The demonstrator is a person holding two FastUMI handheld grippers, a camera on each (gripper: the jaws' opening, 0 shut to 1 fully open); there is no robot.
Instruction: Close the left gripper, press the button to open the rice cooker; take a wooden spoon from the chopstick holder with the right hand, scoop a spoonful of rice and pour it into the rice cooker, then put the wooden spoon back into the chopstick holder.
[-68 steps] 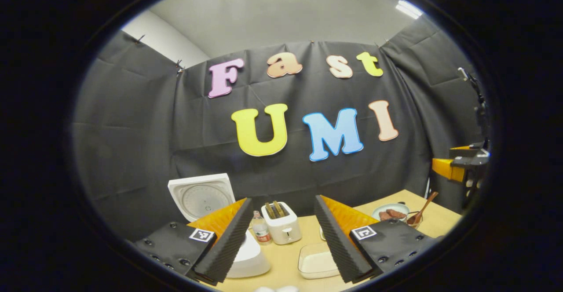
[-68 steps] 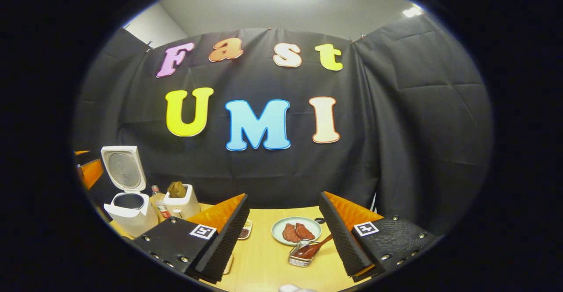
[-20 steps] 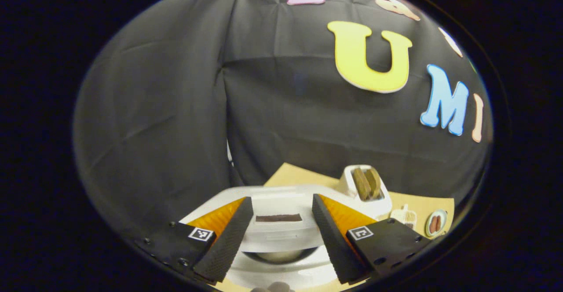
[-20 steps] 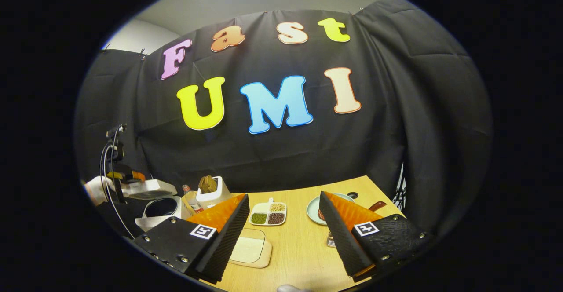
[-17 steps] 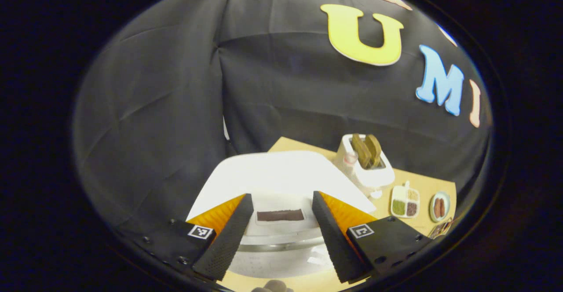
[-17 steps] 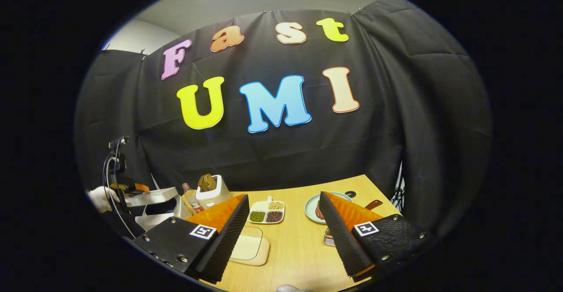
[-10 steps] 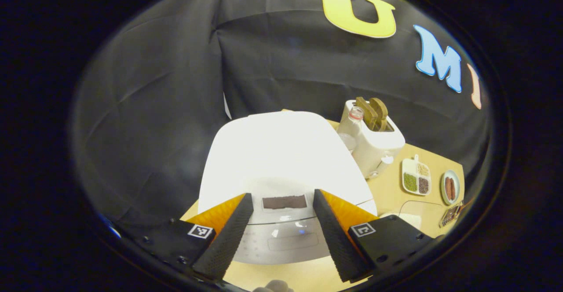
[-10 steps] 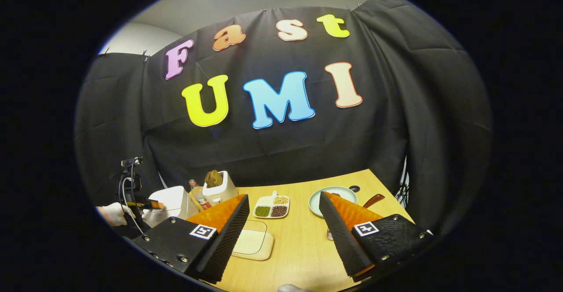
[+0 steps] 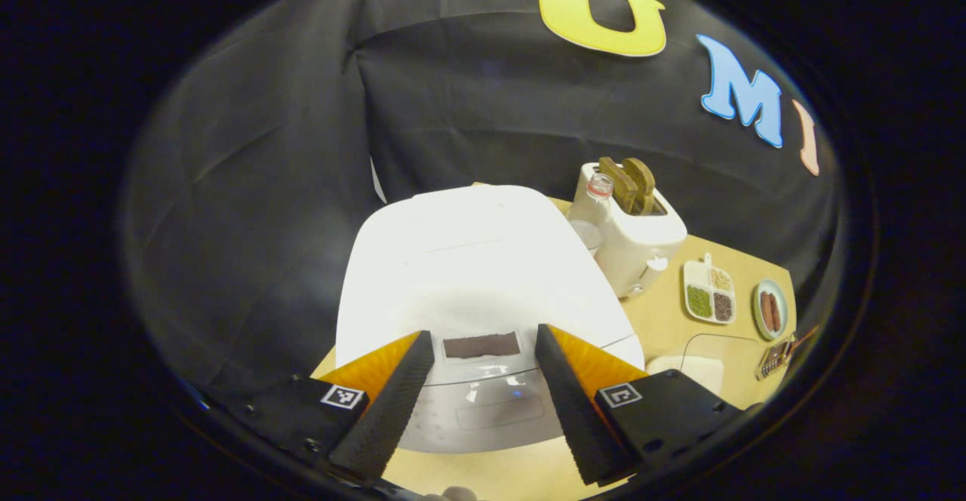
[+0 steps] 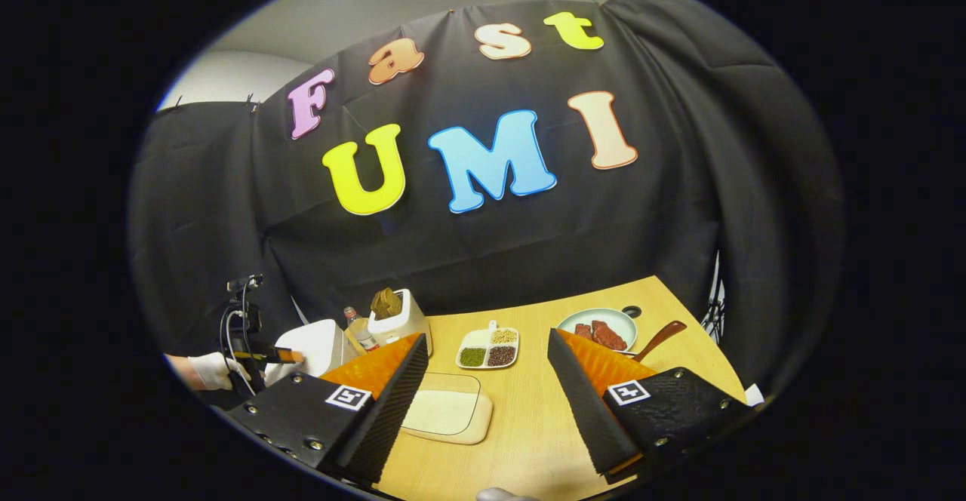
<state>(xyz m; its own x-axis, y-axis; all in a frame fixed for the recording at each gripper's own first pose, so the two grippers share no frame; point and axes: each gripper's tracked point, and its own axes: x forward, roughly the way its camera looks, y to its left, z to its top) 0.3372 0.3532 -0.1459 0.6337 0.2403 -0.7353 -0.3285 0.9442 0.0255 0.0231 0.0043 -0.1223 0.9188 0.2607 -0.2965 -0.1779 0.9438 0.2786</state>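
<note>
Table (image 10: 528,418) of pale wood is sitting inside black cloth walls. At my right gripper's (image 10: 487,403) twelve o'clock a divided dish (image 10: 487,351) is holding grains; at one o'clock a plate (image 10: 604,321) is carrying meat. My left gripper (image 9: 477,403) is hovering released over the rice cooker (image 9: 472,275) — lid down, its front panel lying between the fingers. Right fingers are gaping too — gripping nothing.

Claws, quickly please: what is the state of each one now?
Left claw: open, holding nothing, fingers apart over the closed cooker.
Right claw: open, holding nothing, above the table.
</note>
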